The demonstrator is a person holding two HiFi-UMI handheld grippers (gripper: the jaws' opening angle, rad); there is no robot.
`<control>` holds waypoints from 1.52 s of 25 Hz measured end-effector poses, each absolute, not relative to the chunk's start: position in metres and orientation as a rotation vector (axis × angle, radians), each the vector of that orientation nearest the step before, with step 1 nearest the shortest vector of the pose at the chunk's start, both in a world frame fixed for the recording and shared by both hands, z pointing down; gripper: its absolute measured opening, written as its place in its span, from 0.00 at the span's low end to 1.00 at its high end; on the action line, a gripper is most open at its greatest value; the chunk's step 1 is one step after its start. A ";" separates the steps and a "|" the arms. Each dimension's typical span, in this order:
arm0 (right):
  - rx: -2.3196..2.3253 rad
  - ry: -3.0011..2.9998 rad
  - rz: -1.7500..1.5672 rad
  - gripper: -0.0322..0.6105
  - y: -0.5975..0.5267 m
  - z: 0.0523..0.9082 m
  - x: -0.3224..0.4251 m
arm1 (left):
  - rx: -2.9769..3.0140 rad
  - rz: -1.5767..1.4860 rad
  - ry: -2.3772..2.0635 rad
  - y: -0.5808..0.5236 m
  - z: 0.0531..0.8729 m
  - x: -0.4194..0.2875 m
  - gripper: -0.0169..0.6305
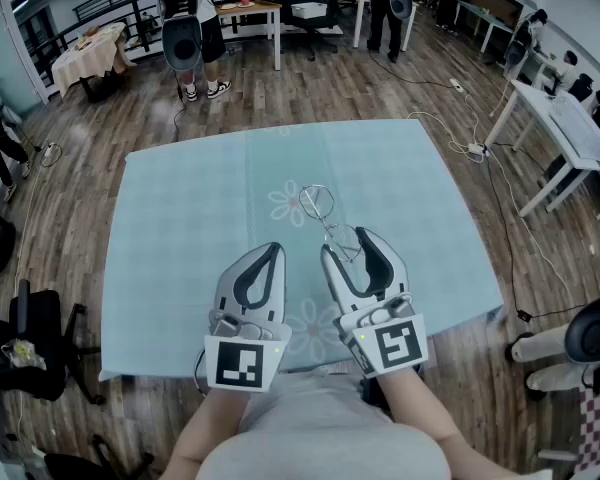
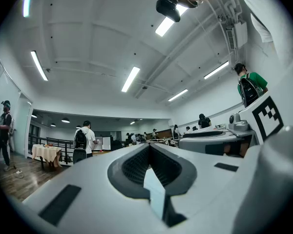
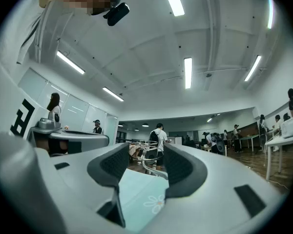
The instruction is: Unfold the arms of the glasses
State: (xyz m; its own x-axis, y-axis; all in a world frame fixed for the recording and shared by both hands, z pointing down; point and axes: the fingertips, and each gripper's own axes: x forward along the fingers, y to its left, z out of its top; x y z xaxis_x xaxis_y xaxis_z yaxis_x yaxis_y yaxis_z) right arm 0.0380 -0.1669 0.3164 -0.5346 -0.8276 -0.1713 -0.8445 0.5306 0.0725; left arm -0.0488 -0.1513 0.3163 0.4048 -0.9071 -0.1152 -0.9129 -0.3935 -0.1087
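I have both tongs low over the near half of the surface (image 1: 190,238), which is covered with a pale blue cloth printed with flowers. The left tongs (image 1: 276,249) are closed tip to tip with nothing between them; through the gap behind the pads in the left gripper view I see only a sliver of cloth. The right tongs (image 1: 345,243) stand open, just beside the left ones. The wire-rimmed glasses (image 1: 322,213) lie on the cloth near the middle of the surface. In the right gripper view the glasses (image 3: 147,156) sit between the spread pads, one thin arm running towards the camera, and neither pad presses on it.
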 end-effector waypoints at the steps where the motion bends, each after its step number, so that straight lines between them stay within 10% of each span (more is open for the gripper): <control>1: -1.451 2.646 0.220 0.40 -0.166 0.317 0.037 | -2.502 0.056 1.633 -0.151 0.317 -0.049 0.04; 38: -1.079 2.432 -0.773 0.40 -0.184 0.355 0.047 | -2.536 0.036 1.687 -0.157 0.333 -0.057 0.04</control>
